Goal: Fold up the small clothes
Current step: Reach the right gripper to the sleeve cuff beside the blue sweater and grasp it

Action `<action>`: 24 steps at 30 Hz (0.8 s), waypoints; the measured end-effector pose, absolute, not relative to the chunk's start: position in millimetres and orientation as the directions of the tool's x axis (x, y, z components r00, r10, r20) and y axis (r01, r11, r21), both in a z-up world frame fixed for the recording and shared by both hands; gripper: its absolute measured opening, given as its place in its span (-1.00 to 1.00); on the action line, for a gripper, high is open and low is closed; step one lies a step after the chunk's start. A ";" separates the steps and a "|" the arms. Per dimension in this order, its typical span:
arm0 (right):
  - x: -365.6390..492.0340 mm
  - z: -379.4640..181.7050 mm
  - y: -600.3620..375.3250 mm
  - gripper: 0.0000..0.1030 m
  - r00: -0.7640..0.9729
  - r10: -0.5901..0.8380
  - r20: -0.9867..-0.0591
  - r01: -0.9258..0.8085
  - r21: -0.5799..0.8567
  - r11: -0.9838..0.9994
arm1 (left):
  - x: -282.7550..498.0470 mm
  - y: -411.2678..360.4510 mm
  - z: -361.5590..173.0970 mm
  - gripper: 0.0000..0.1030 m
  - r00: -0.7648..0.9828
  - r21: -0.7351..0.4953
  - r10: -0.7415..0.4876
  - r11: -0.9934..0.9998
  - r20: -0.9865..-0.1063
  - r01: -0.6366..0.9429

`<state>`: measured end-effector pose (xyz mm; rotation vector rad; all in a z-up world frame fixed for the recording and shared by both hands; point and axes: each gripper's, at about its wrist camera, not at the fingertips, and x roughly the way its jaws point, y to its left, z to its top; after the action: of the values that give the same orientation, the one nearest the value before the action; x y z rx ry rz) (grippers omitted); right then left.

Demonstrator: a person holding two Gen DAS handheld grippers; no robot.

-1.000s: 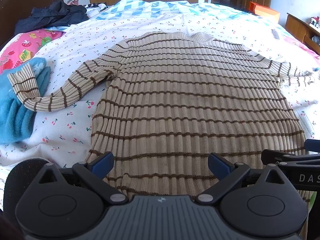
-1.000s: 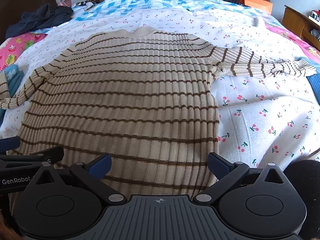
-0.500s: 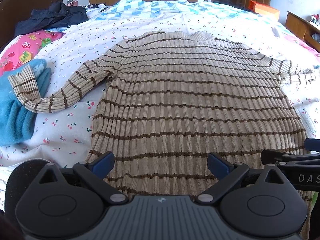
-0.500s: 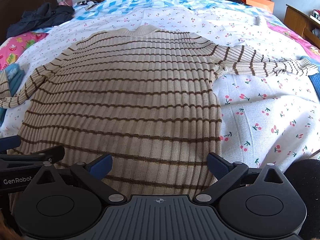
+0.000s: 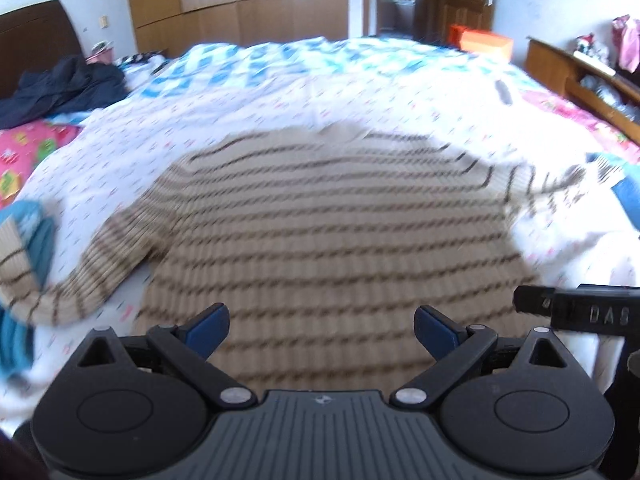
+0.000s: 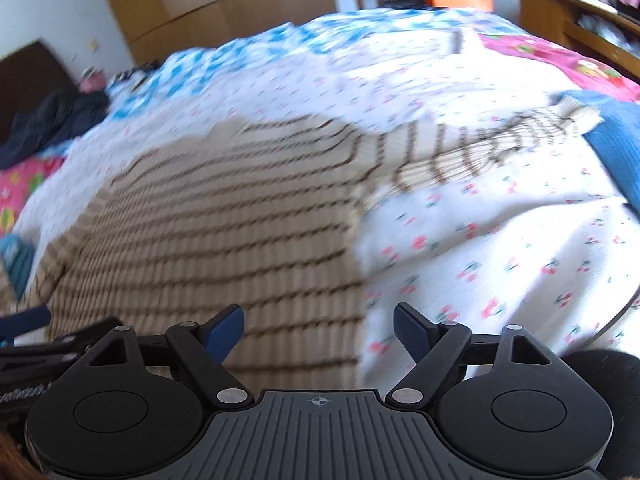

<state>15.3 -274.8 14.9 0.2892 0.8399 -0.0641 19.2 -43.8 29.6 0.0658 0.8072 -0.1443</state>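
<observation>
A beige ribbed sweater with thin brown stripes (image 5: 328, 224) lies flat on the bed, both sleeves spread out. My left gripper (image 5: 322, 326) hangs open above the hem, nothing between its blue-tipped fingers. In the right wrist view the sweater (image 6: 224, 232) fills the left half and its right sleeve (image 6: 472, 152) stretches to the right. My right gripper (image 6: 318, 330) hovers over the sweater's right side edge; its jaws are closing and nothing is between them. Both views are blurred by motion.
The white cherry-print bedsheet (image 6: 500, 248) covers the bed. A blue fleece item (image 5: 24, 256) lies under the left cuff, another blue cloth (image 6: 616, 148) by the right cuff. A dark jacket (image 5: 60, 88) sits at the far left; a wooden cabinet (image 5: 580, 76) stands to the right.
Both grippers have lifted and pulled back, so the sweater looks farther away and more of the room shows. The right view has rolled and shifted right. The right jaws stand narrower than before.
</observation>
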 end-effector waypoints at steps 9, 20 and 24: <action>43.8 15.8 -402.4 0.52 0.702 -0.084 -0.707 0.442 0.340 0.830 | 60.3 -115.6 44.9 0.99 0.705 0.029 -0.191 0.957 -0.683 0.287; 88.1 -12.6 -513.5 0.35 0.696 -0.159 -0.700 0.598 0.444 0.667 | 90.4 -171.1 35.0 0.99 0.676 0.012 -0.235 0.941 -0.699 0.339; 98.0 -18.1 -532.2 0.20 0.706 -0.156 -0.691 0.610 0.481 0.629 | 95.6 -184.7 32.8 0.99 0.672 0.020 -0.245 0.932 -0.699 0.361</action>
<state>98.0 -532.2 -18.1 0.7725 0.6528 -0.4765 95.6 -184.7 32.8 0.1620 0.7608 -0.3433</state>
